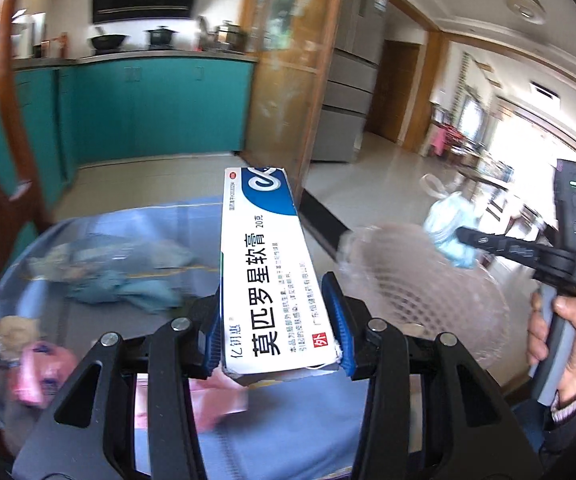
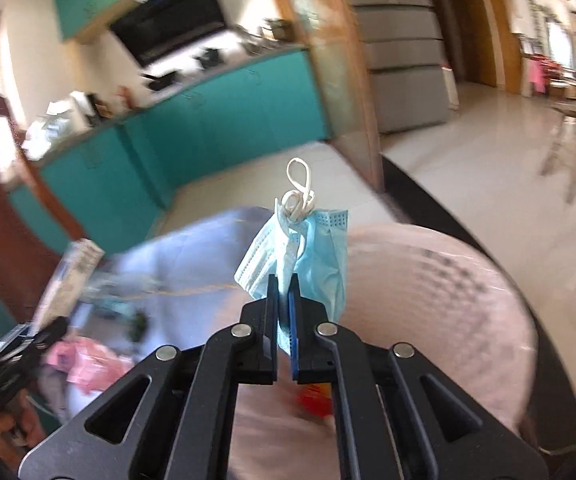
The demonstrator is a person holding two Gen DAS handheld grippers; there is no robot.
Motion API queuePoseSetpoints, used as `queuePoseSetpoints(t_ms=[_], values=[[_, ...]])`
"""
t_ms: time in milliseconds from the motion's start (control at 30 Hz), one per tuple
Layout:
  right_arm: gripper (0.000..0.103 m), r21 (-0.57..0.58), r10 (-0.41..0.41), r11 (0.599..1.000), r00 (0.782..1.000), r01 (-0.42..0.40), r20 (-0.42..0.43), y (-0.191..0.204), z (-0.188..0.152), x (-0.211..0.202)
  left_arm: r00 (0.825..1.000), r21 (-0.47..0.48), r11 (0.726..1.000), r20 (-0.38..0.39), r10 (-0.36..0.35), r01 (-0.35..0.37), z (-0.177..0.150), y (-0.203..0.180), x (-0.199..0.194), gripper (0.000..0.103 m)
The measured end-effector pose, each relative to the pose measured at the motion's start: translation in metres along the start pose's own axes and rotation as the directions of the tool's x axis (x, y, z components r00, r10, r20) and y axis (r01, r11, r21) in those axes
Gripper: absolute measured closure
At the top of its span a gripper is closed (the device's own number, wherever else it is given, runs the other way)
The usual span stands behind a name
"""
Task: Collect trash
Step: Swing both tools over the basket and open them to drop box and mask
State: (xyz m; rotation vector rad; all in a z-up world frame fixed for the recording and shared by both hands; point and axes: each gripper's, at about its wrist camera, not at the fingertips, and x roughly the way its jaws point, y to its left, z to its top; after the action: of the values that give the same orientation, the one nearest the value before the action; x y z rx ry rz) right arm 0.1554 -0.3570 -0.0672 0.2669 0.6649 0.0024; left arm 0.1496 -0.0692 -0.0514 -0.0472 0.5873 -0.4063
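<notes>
**Both grippers loaded over the table**

The left gripper (image 1: pixel 278 320) clamps a white ointment box (image 1: pixel 266 264). The right gripper (image 2: pixel 284 292) pinches a blue face mask (image 2: pixel 319 256) above a pink mesh basket (image 2: pixel 447 300). Only the left view shows the person's hand (image 1: pixel 567 336); only the right shows something red (image 2: pixel 315 400) in the basket.

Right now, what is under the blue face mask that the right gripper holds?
Under the face mask, held in the right gripper, lies a pink mesh basket. A red item shows inside it; the gripper covers the rest there.
</notes>
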Motion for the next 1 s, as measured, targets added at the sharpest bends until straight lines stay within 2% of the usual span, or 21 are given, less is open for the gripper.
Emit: queuePoseSetpoints(t_ms=[33,67,100,167,267,333,367,400,467,500,600,633,700,733,767,800,833,900,967,1000], values=[[0.086,0.039,-0.044,0.998,0.999,0.045,-0.028,-0.011,-0.002,0.004,0.999,0.017,0.999,-0.011,-0.032,0.032,-0.001,-0.012,0.007,0.058],[0.075,0.079,-0.055,0.995,0.997,0.059,-0.048,-0.020,-0.004,0.007,0.998,0.028,0.998,-0.021,-0.058,0.059,-0.001,-0.023,0.012,0.058],[0.059,0.125,-0.051,0.990,0.997,0.059,-0.063,-0.028,-0.005,0.009,0.995,0.038,0.995,-0.034,-0.089,0.091,-0.001,-0.033,0.018,0.058],[0.049,0.216,-0.054,0.974,0.996,0.066,-0.065,-0.046,-0.007,0.007,0.988,0.053,0.987,-0.053,-0.148,0.151,-0.001,-0.051,0.028,0.058],[0.047,0.259,-0.095,0.961,0.995,0.097,-0.020,-0.054,-0.007,-0.002,0.970,0.081,0.968,-0.086,-0.229,0.236,-0.004,-0.077,0.044,0.058],[0.045,0.278,-0.082,0.958,0.997,0.078,0.003,-0.054,-0.008,-0.006,0.951,0.114,0.948,-0.128,-0.281,0.296,-0.007,-0.096,0.057,0.057],[0.045,0.282,-0.072,0.957,0.997,0.066,0.011,-0.053,-0.008,-0.007,0.948,0.130,0.943,-0.139,-0.287,0.305,-0.009,-0.101,0.061,0.055],[0.045,0.282,-0.065,0.958,0.998,0.058,0.016,-0.052,-0.008,-0.008,0.949,0.144,0.942,-0.142,-0.282,0.302,-0.010,-0.106,0.063,0.045],[0.045,0.271,-0.055,0.961,0.998,0.048,0.017,-0.049,-0.009,-0.008,0.957,0.160,0.947,-0.136,-0.258,0.278,-0.013,-0.111,0.067,0.034],[0.045,0.269,-0.051,0.962,0.999,0.045,0.016,-0.052,-0.006,-0.007,0.960,0.159,0.951,-0.133,-0.247,0.267,-0.013,-0.111,0.067,0.033],[0.045,0.256,-0.020,0.967,1.000,0.015,0.016,-0.047,-0.004,-0.007,0.980,0.157,0.970,-0.100,-0.173,0.187,-0.010,-0.100,0.059,0.033],[0.045,0.242,0.000,0.970,1.000,-0.004,0.019,-0.041,-0.003,-0.006,0.992,0.153,0.981,-0.068,-0.108,0.117,-0.008,-0.091,0.052,0.033],[0.045,0.191,0.052,0.980,0.998,-0.056,0.024,-0.023,-0.001,-0.004,1.000,0.139,0.990,-0.015,0.013,-0.010,-0.007,-0.074,0.035,0.034],[0.045,0.162,0.079,0.983,0.997,-0.082,0.023,-0.011,-0.001,-0.002,0.994,0.120,0.987,0.026,0.108,-0.110,-0.004,-0.057,0.024,0.036],[0.045,0.121,0.120,0.985,0.993,-0.121,0.014,0.003,-0.001,0.001,0.983,0.102,0.979,0.055,0.172,-0.177,-0.001,-0.045,0.015,0.045],[0.045,0.084,0.158,0.984,0.987,-0.157,-0.001,0.016,-0.001,0.004,0.964,0.076,0.963,0.086,0.250,-0.257,0.002,-0.028,0.003,0.058],[0.045,0.037,0.208,0.978,0.978,-0.207,-0.025,0.033,-0.004,0.009,0.950,0.056,0.952,0.102,0.296,-0.302,0.004,-0.015,-0.005,0.062],[0.045,-0.070,0.320,0.942,0.942,-0.327,-0.103,0.077,-0.015,0.019,0.908,-0.018,0.919,0.147,0.392,-0.394,0.008,0.019,-0.030,0.063],[0.045,-0.142,0.388,0.900,0.905,-0.413,-0.173,0.113,-0.027,0.026,0.888,-0.057,0.902,0.158,0.431,-0.428,0.009,0.042,-0.046,0.063],[0.045,-0.174,0.423,0.870,0.879,-0.462,-0.219,0.135,-0.037,0.032,0.878,-0.071,0.892,0.160,0.452,-0.446,0.009,0.051,-0.053,0.063]])
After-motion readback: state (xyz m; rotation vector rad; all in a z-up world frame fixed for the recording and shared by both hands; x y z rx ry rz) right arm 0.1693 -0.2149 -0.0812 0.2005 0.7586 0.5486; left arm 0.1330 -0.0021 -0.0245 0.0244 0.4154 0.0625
